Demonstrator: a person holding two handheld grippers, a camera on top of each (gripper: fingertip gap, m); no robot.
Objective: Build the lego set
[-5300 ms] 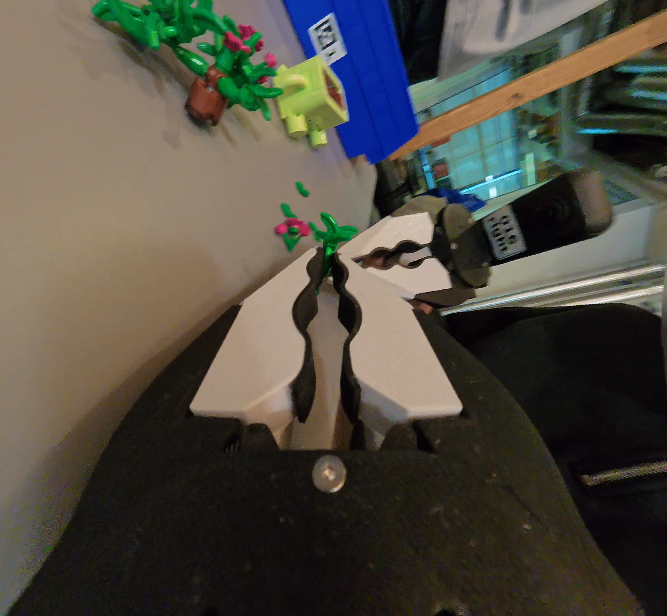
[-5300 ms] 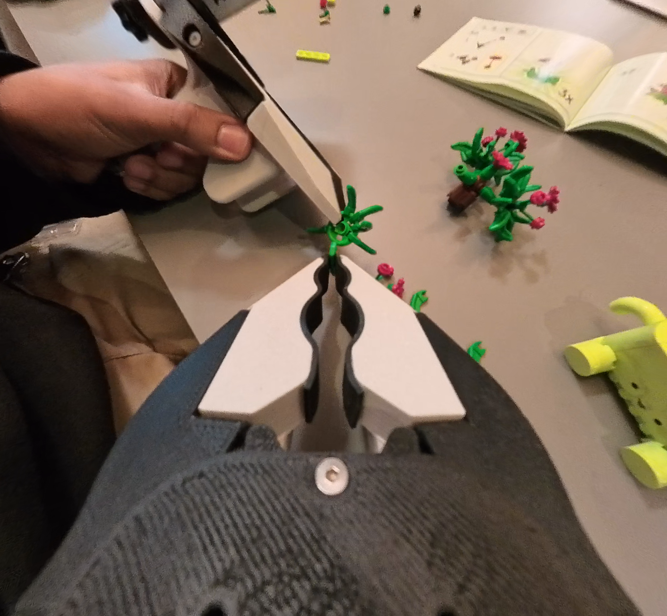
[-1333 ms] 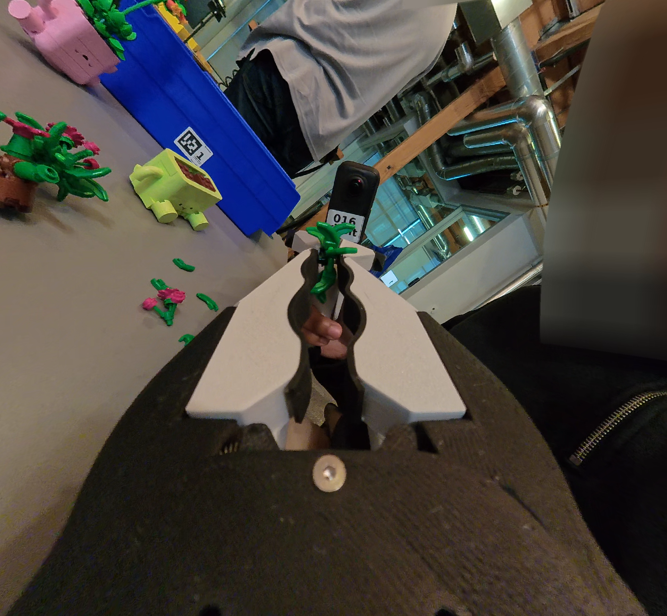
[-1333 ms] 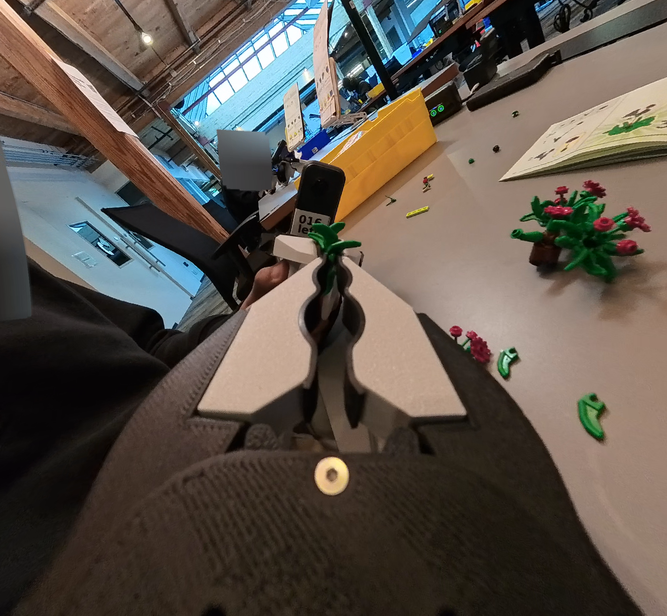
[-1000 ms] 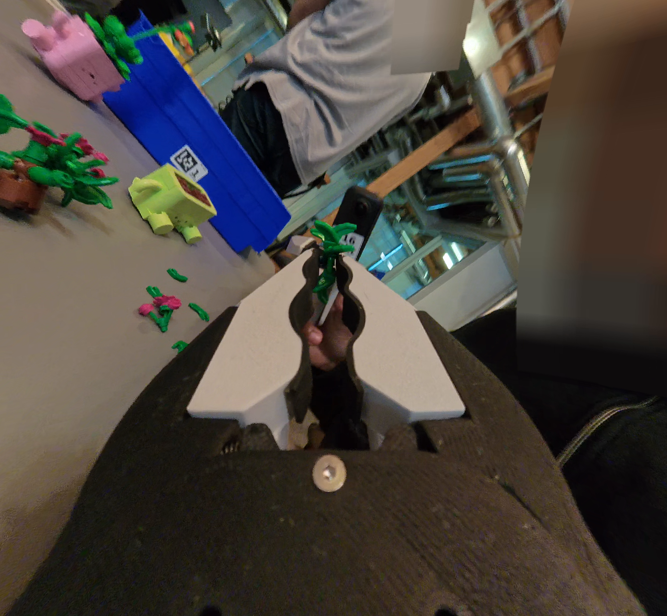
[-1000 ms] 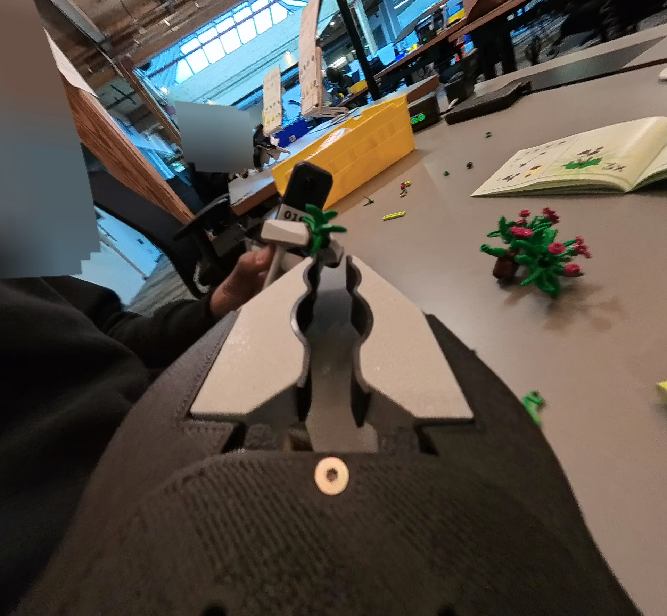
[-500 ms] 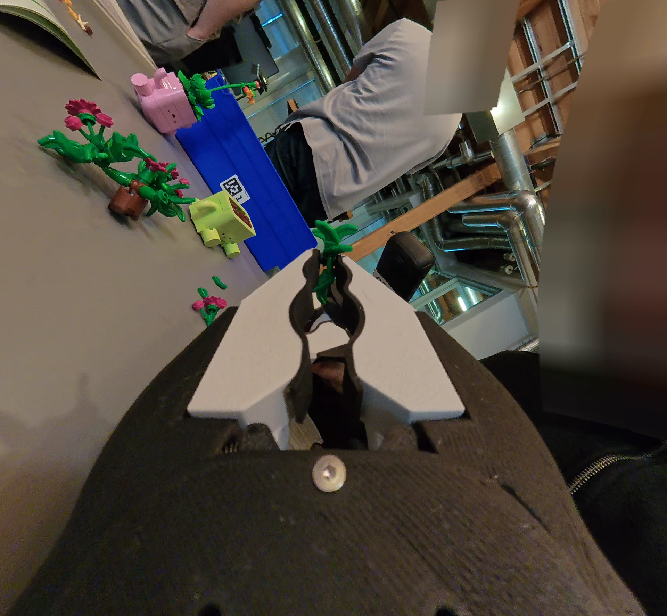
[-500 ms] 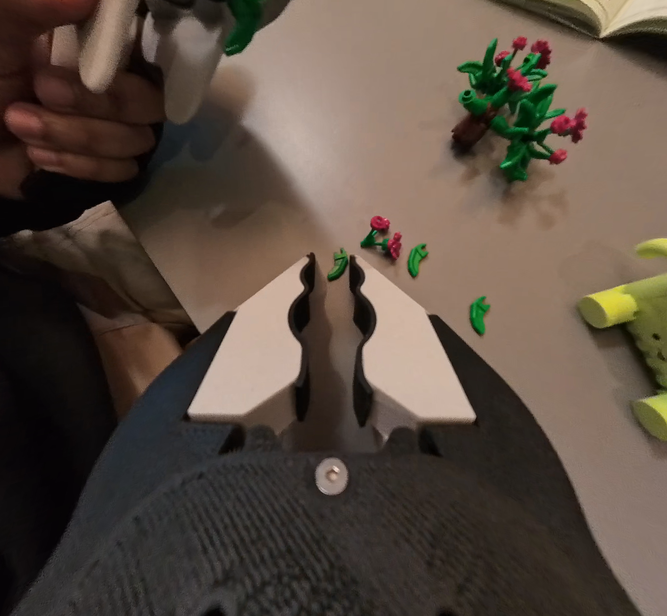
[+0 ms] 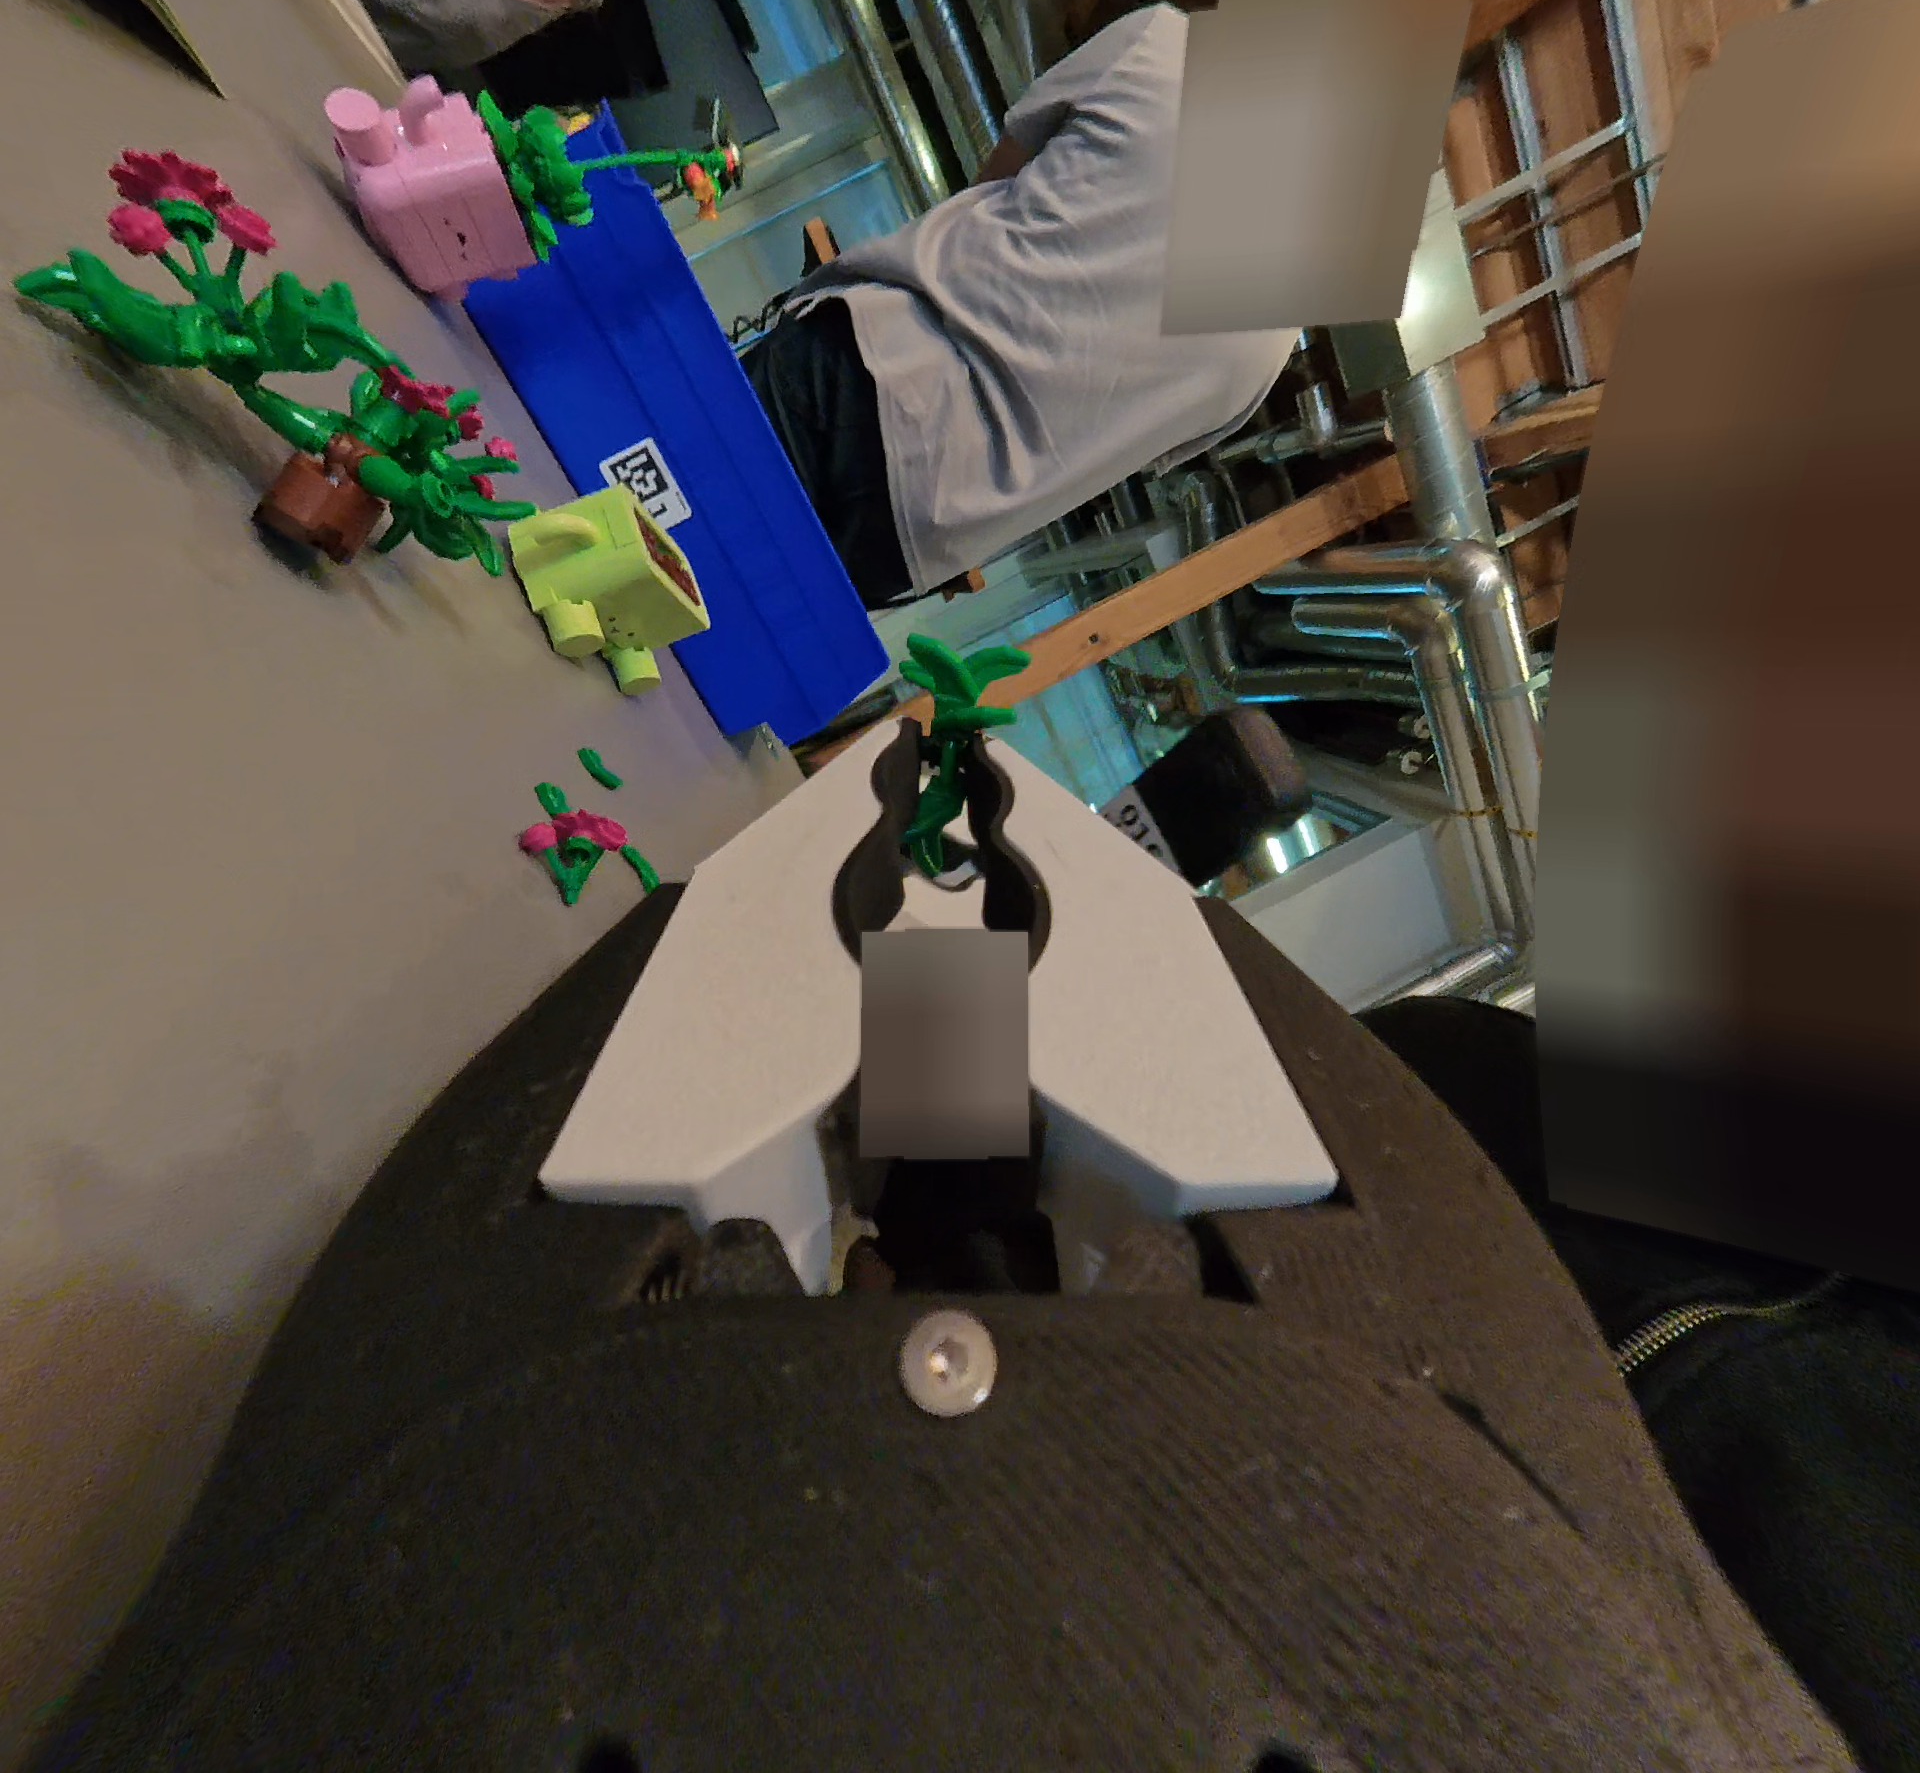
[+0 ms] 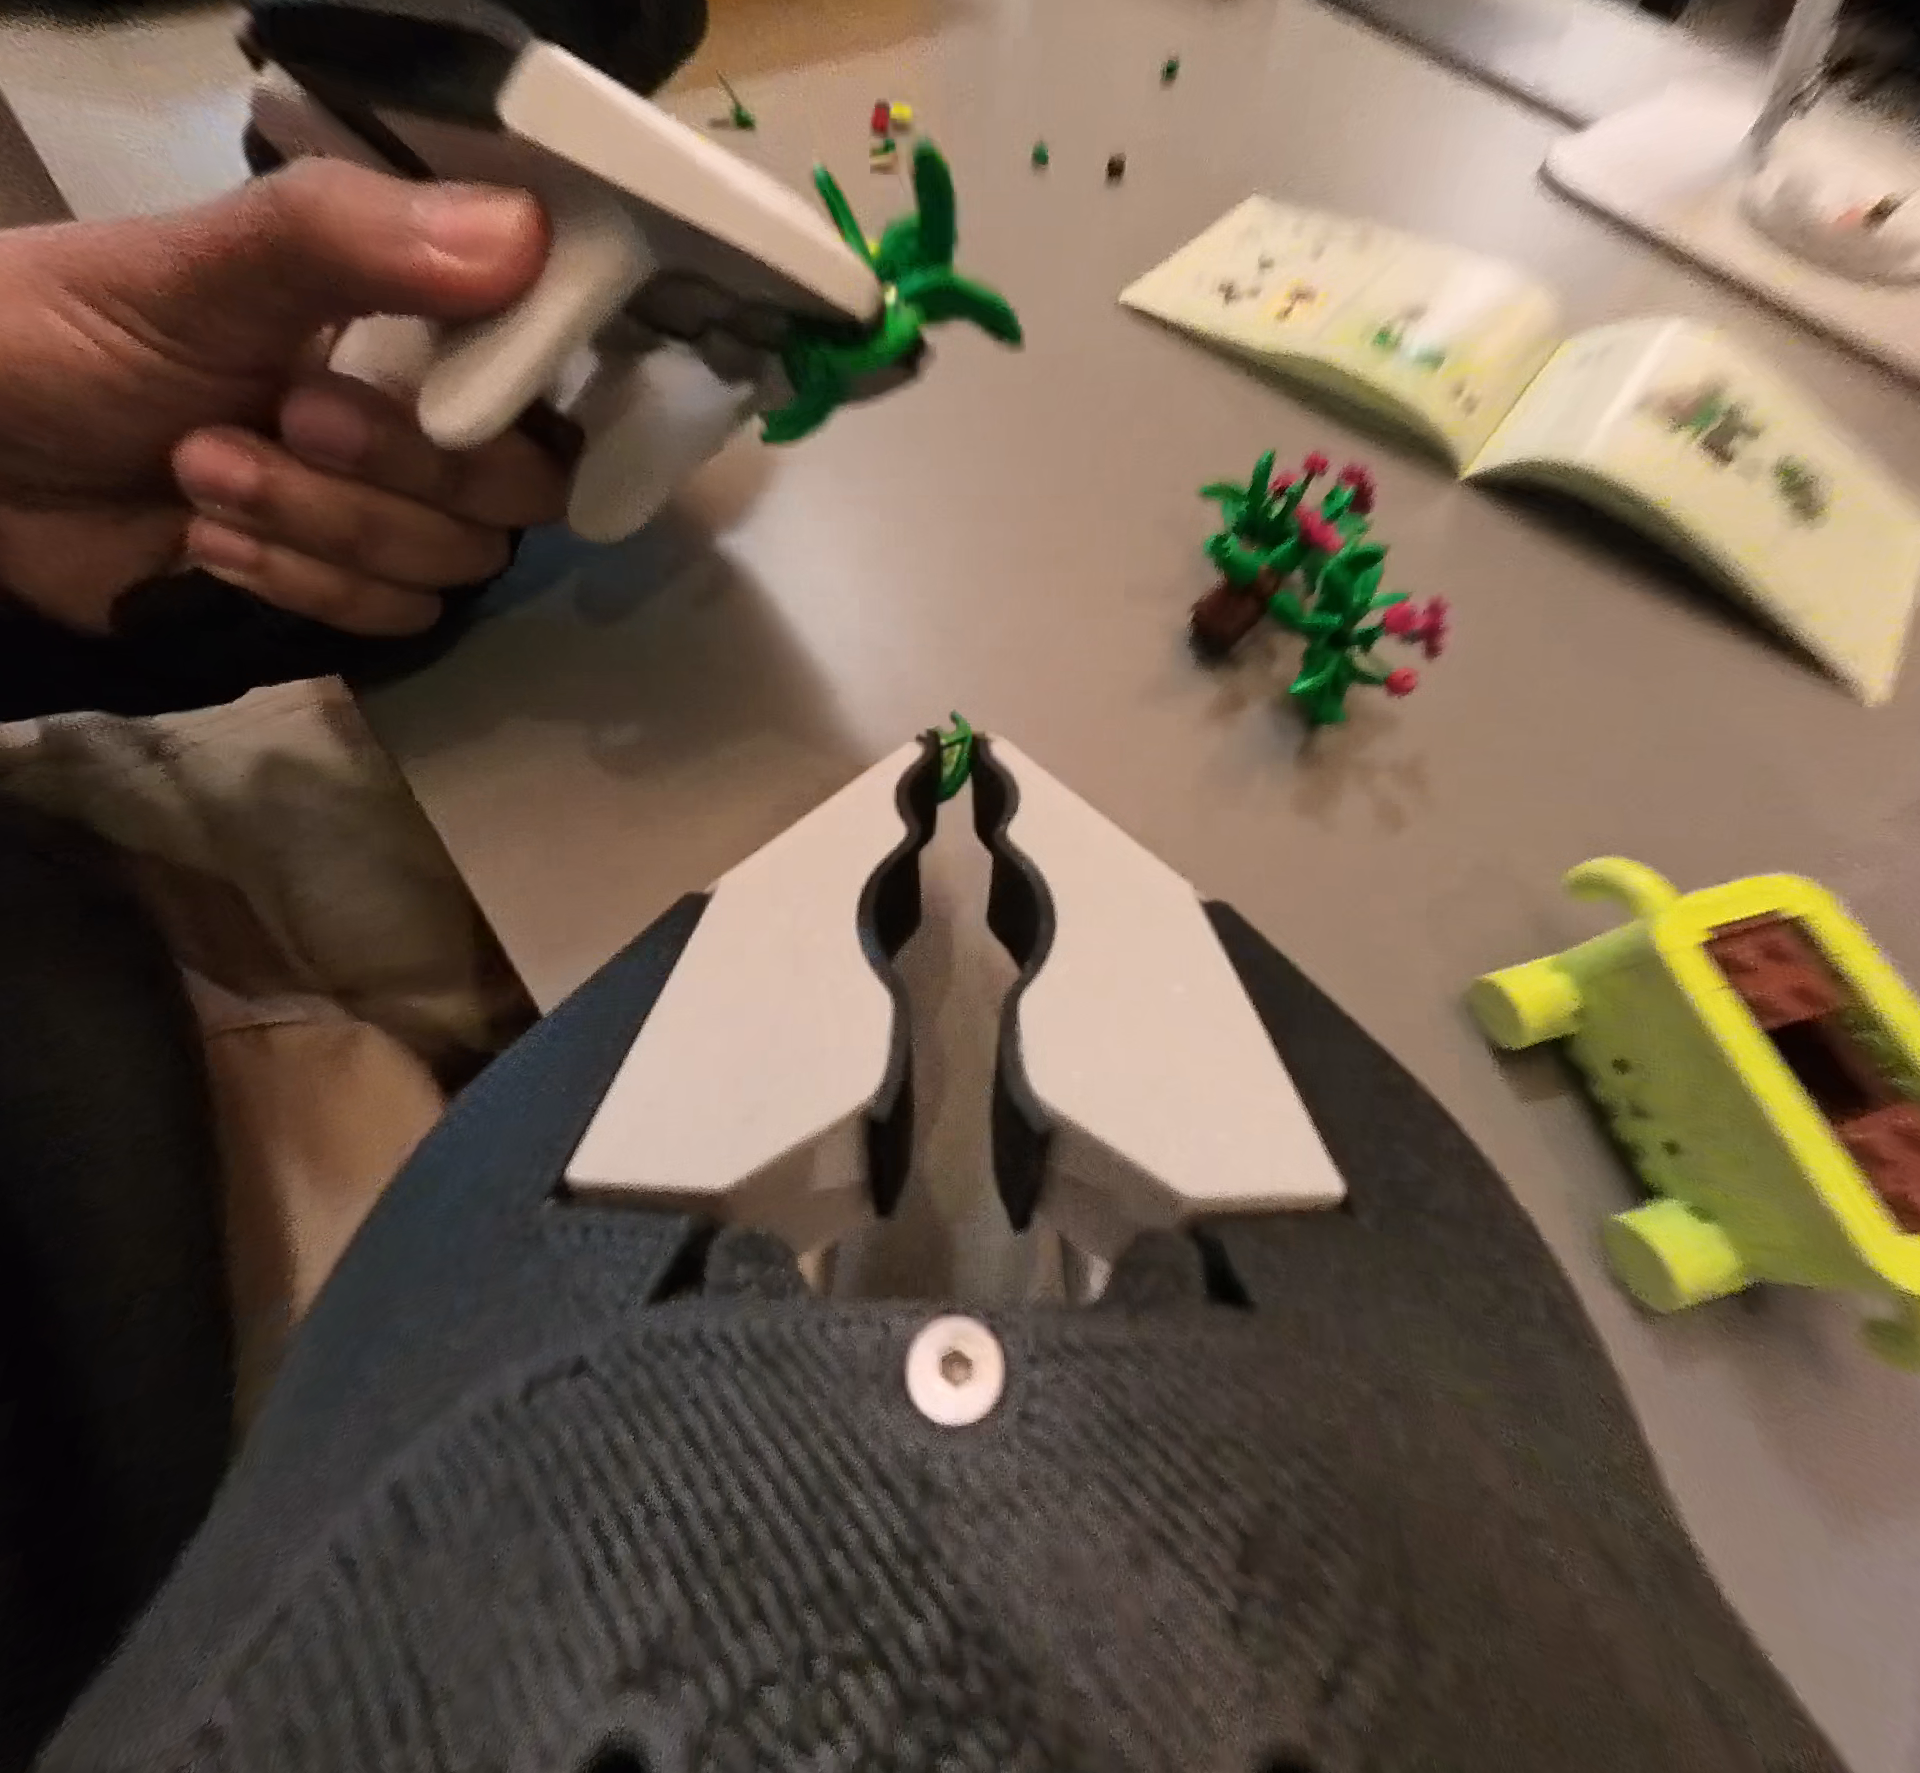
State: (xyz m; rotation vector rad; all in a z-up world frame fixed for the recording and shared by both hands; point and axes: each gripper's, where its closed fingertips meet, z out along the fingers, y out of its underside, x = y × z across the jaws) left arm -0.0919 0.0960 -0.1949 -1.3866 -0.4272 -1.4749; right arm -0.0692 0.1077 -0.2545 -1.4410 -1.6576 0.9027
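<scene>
My left gripper (image 9: pixel 943 738) is shut on a green leafy stem (image 9: pixel 961 679) and holds it in the air above the table edge. It also shows in the right wrist view (image 10: pixel 868 326), held by a hand, with the leafy stem (image 10: pixel 920 289) sticking out of its tips. My right gripper (image 10: pixel 951 755) is shut on a small green leaf (image 10: pixel 951 749), pinched at the very tips, below and in front of the left gripper. A built flower plant with pink blooms and a brown base (image 10: pixel 1309 580) lies on the grey table (image 10: pixel 1039 435); it also shows in the left wrist view (image 9: pixel 312 414).
A lime-yellow pot (image 10: pixel 1745 1069) lies on its side at the right. An open instruction booklet (image 10: pixel 1558 414) lies farther back. Loose pink flowers and green leaves (image 9: pixel 577 840) lie near the table edge. A pink pot (image 9: pixel 426 185) and a blue bin (image 9: pixel 665 476) stand beyond. A person sits behind the bin. There is about 7 cm between the tips of the two grippers. The lime-yellow pot (image 10: pixel 1745 1069) sits 15 cm or so from the ends of my right fingers.
My right gripper was open over a green leaf on the table; it has shut on the leaf and lifted it. The left gripper still holds the leafy stem, tilted toward the right one.
</scene>
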